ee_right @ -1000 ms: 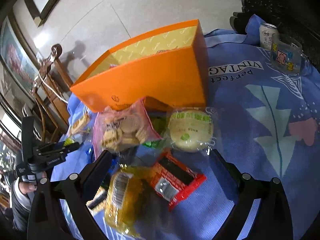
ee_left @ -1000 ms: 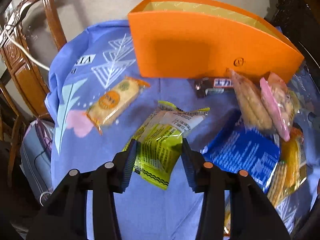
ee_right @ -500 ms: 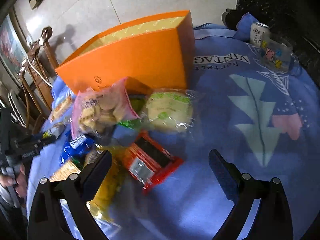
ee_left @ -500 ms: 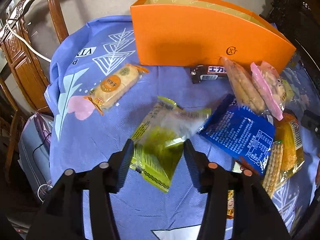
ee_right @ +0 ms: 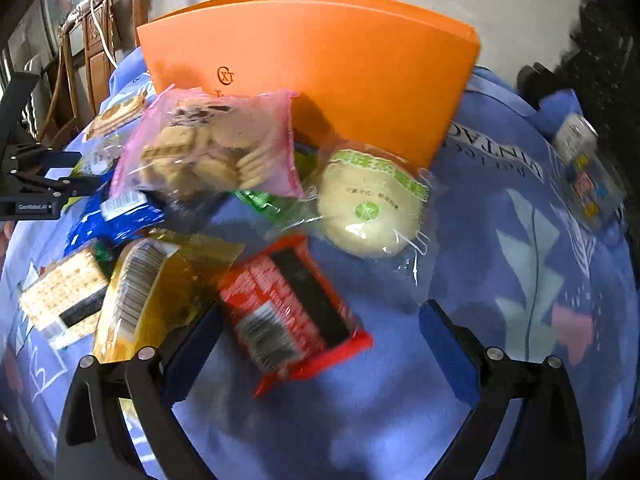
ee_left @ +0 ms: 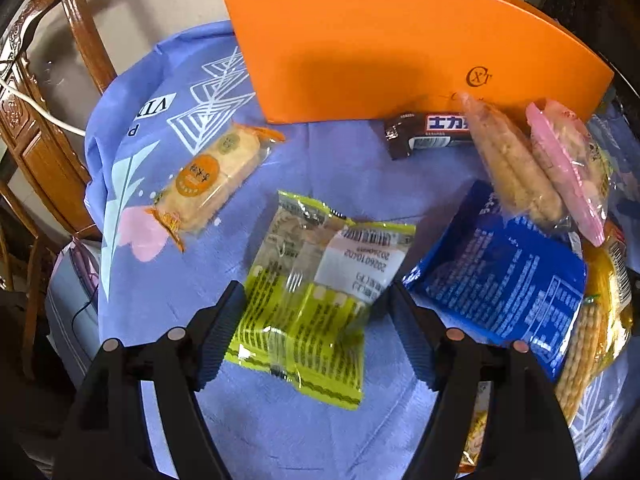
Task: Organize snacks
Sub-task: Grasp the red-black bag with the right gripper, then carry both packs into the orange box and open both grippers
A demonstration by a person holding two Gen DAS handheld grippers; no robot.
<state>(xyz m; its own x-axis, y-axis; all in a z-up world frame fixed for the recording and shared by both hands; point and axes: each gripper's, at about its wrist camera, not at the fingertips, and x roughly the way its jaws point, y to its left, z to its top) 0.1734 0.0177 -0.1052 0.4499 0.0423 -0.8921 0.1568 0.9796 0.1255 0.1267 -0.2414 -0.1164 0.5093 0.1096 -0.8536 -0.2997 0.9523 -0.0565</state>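
Observation:
Snack packets lie on a blue tablecloth (ee_left: 328,160) in front of an open orange box (ee_left: 392,52), which also shows in the right wrist view (ee_right: 320,76). My left gripper (ee_left: 316,336) is open, its fingers on either side of a yellow-green packet (ee_left: 312,300) that lies flat. My right gripper (ee_right: 320,344) is open wide over a red packet (ee_right: 288,312). Beside it lie a yellow packet (ee_right: 156,292), a round pale cake (ee_right: 372,204) and a pink biscuit bag (ee_right: 216,148).
In the left wrist view an orange-labelled biscuit pack (ee_left: 212,176), a brown chocolate bar (ee_left: 428,136), a blue bag (ee_left: 504,276) and a corn-coloured pack (ee_left: 512,168) lie about. A wooden chair (ee_left: 48,128) stands left. A can and a glass (ee_right: 584,168) stand at the far right.
My left gripper has dropped closer to the yellow-green packet and opened wider. My right gripper has swung closer to the pile, so the red packet now lies between its fingers.

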